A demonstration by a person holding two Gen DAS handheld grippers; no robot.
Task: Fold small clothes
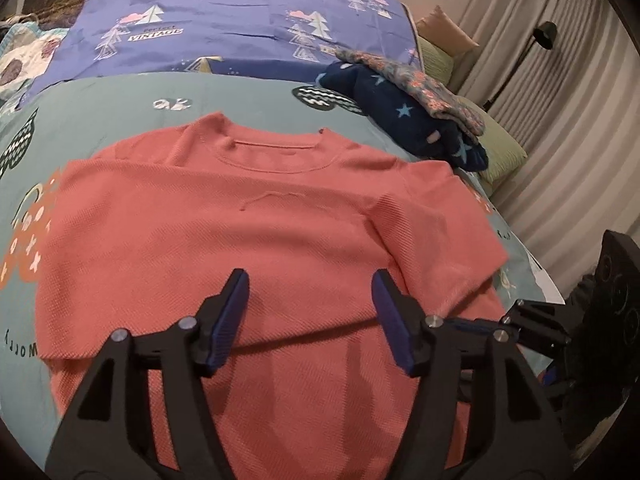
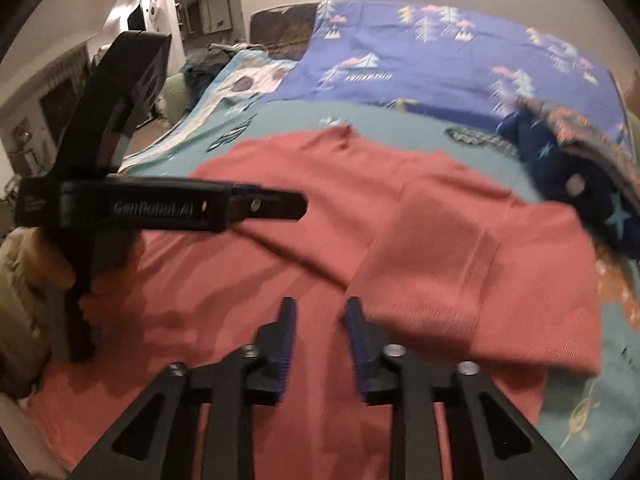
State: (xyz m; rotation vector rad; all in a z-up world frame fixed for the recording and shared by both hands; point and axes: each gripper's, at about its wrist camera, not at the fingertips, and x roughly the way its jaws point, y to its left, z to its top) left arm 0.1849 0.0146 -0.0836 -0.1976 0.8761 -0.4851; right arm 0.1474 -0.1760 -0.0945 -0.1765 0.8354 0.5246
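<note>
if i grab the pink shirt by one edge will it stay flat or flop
Probably flop: the shirt lies limp on the bed, with one sleeve already folded over the body in a soft crease. It looks like a thin, textured knit, so likely light and not slippery. Dragged by one edge, it would probably bunch rather than slide flat.

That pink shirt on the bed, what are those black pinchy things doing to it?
A person is folding small clothes with a gripper in each hand. The pink shirt lies on the bed cover with one sleeve side folded over its body. The left gripper and the right gripper are both open above the shirt, holding nothing. A dark blue starry garment waits in a small pile beside it.
</note>
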